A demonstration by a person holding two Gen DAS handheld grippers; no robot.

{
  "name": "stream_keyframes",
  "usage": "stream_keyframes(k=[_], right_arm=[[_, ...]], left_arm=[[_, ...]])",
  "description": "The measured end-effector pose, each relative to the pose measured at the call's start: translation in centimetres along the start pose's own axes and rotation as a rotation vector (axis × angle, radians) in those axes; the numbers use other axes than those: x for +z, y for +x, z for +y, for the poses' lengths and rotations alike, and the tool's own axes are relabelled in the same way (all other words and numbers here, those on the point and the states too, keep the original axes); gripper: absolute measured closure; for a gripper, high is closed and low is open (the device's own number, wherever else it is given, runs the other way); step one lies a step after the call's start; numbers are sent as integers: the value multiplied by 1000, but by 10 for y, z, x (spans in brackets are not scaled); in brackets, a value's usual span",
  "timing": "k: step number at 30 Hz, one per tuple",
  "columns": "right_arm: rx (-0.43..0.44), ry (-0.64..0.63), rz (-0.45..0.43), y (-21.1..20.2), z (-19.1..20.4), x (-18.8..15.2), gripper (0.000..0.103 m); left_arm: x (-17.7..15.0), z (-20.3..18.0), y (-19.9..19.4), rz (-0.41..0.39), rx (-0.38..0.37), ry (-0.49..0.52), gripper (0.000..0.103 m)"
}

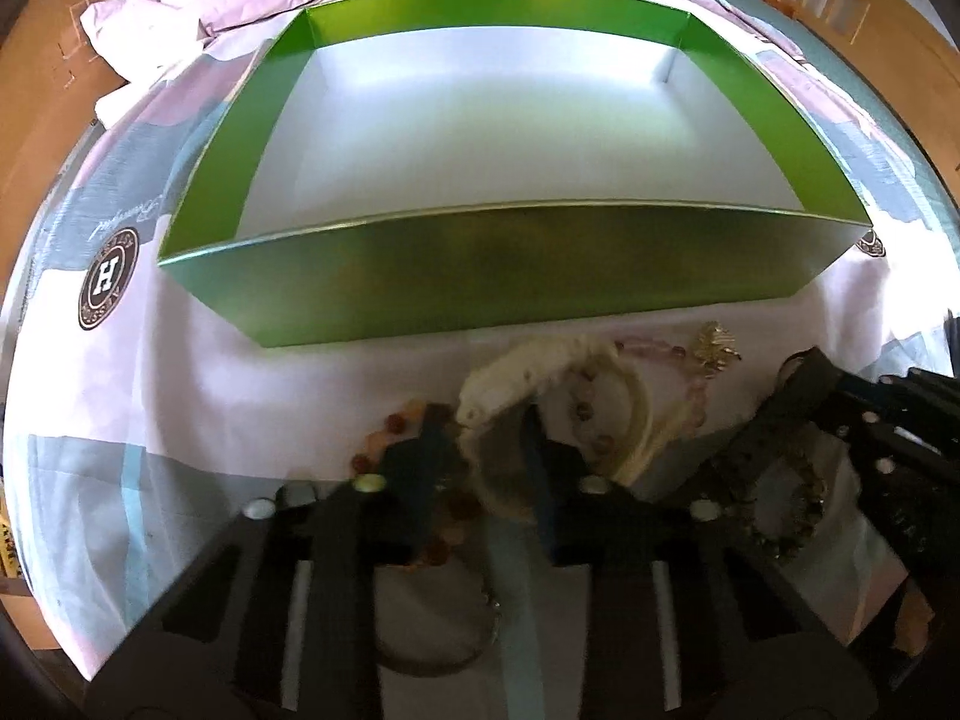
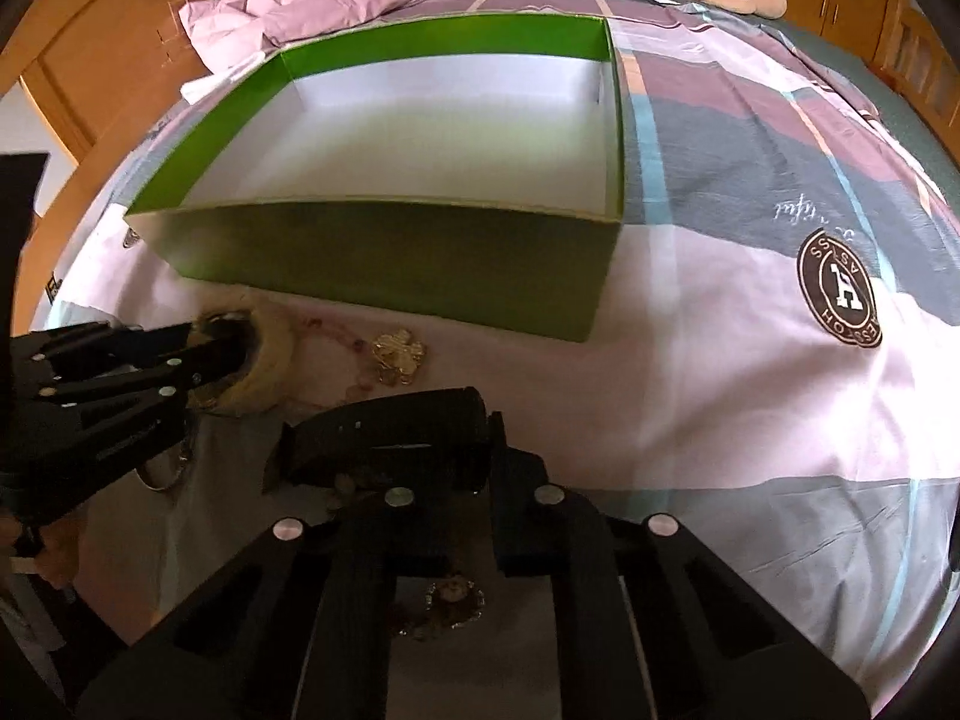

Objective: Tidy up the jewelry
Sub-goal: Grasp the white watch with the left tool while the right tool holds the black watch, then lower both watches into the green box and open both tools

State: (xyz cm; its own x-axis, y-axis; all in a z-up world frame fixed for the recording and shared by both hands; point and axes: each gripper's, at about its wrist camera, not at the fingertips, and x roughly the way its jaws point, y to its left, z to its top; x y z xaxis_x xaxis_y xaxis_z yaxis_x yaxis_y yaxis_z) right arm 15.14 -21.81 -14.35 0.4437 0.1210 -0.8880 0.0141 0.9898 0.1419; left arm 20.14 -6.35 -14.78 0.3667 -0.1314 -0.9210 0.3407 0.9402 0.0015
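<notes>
Left wrist view shows the green box (image 1: 480,264) filling the upper half of the frame, its white floor bare, resting on the bed (image 1: 180,372). Below its near wall lies the jewelry pile (image 1: 606,414). The left gripper (image 1: 480,450) has its fingers nearly together, clamped on a cream fuzzy band (image 1: 528,378). In the right wrist view the right gripper (image 2: 420,450) looks pinched shut over a dark beaded bracelet (image 2: 348,483), though I cannot confirm the hold. A gold brooch (image 2: 399,357) lies loose between fingers and box; both loads must travel up-frame over that wall.
</notes>
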Motion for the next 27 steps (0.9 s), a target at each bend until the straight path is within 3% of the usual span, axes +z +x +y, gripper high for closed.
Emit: stream_keyframes(k=[3, 19, 27], right_arm=[[-16, 4, -12, -7, -2, 2, 95], [-37, -14, -113, -55, 4, 20, 95], [-29, -11, -213, -84, 17, 72, 95]], left_arm=[[-1, 1, -8, -18, -23, -8, 89], [-9, 5, -72, -132, -32, -7, 89], [33, 14, -101, -217, -4, 1, 89]])
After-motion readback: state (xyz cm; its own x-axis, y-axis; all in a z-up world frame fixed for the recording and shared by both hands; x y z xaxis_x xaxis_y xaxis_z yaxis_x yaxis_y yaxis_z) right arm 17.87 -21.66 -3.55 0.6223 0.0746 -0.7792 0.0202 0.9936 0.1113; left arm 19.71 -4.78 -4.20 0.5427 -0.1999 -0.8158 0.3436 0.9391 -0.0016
